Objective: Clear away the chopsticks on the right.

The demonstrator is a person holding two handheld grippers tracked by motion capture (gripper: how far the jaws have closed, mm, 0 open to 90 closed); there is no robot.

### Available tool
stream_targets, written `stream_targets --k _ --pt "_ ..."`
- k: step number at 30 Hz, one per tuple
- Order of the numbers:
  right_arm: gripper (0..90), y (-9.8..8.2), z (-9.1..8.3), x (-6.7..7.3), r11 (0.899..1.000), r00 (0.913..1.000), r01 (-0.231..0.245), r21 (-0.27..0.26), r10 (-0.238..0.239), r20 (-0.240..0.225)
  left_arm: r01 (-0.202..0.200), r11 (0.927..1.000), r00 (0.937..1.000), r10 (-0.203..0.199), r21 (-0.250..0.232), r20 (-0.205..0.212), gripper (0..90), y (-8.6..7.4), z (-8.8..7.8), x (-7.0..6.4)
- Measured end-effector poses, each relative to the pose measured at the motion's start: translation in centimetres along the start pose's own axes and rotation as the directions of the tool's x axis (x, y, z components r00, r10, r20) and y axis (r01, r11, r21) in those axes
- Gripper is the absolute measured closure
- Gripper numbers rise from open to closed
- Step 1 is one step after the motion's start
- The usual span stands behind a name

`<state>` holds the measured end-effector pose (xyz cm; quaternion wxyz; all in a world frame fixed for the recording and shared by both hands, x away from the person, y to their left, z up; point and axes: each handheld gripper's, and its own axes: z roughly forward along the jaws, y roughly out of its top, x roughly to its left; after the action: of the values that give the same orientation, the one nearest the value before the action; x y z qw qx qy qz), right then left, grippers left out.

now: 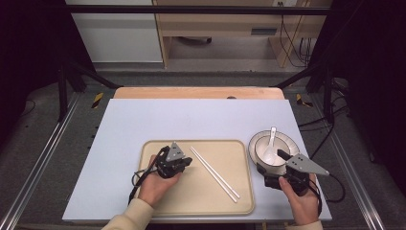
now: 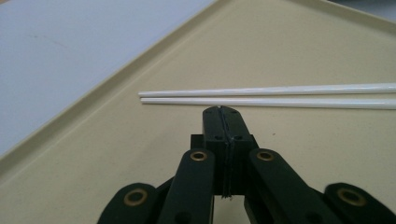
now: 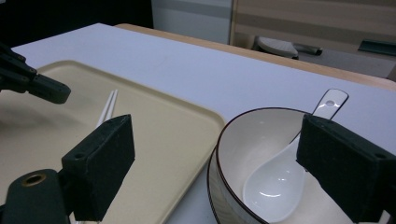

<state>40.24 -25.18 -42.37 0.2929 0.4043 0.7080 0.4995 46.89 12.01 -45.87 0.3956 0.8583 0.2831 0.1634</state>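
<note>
On the surface [image 1: 143, 120], the left gripper [image 1: 187, 162] hovers over the tray [image 1: 191, 201], jaws pressed together on nothing, just short of the two white chopsticks [image 1: 214, 173] lying side by side. To the right, beside the tray, the right gripper [image 1: 277, 155] stands wide around the near rim of the bowl [image 1: 287, 140], which holds a white spoon [image 1: 269, 149].

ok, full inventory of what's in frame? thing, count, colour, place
tray: 1, beige, near middle of the table
chopsticks: 2, white, side by side on the tray
bowl: 1, white with dark rim, on a plate right of the tray
plate: 1, white, under the bowl
spoon: 1, white, in the bowl
table: 1, pale blue-grey top
left gripper: black, shut, empty, over the tray by the chopsticks
right gripper: black, open, at the bowl
</note>
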Motion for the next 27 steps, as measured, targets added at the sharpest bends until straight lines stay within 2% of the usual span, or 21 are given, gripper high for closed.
stream_targets --k 2,3,6,8,14,20,24,27 --pt "12.0 -0.2 -0.1 0.1 1.000 0.9998 0.000 -0.008 0.000 0.021 -0.019 0.9997 0.9998 0.019 0.017 -0.009 89.6 0.2 0.2 -0.3" --pt "12.1 -0.3 -0.2 0.2 1.000 0.9988 0.007 -0.024 -0.006 0.048 -0.021 0.9996 0.9997 0.021 0.020 -0.008 89.6 0.2 0.3 -0.4" --pt "11.1 -0.5 -0.3 0.0 0.999 0.9967 0.008 -0.047 -0.005 0.081 -0.021 0.9994 0.9997 0.021 0.027 -0.014 89.6 0.2 0.8 -0.5" --pt "11.0 -0.6 -0.3 -0.2 0.999 0.9973 -0.011 -0.049 0.014 0.071 -0.022 0.9990 0.9997 0.022 0.038 -0.013 89.6 0.1 1.1 -0.6" --pt "10.1 -0.9 -0.5 -0.7 0.999 0.9973 -0.022 -0.043 0.024 0.069 -0.010 0.9987 0.9995 0.011 0.050 -0.028 89.7 0.3 2.0 -0.4" --pt "10.2 -1.4 -0.7 -1.3 0.998 0.9969 -0.039 -0.043 0.042 0.066 -0.021 0.9958 0.9988 0.025 0.089 -0.042 89.6 0.5 3.0 -0.2" --pt "10.4 -1.8 -0.7 -1.7 0.998 0.9965 -0.053 -0.030 0.055 0.063 -0.005 0.9958 0.9989 0.009 0.092 -0.046 89.6 0.7 3.3 0.2" --pt "10.7 -1.7 -0.8 -1.7 0.998 0.9964 -0.054 -0.035 0.056 0.064 -0.022 0.9955 0.9982 0.027 0.092 -0.054 89.6 1.0 3.7 0.4"
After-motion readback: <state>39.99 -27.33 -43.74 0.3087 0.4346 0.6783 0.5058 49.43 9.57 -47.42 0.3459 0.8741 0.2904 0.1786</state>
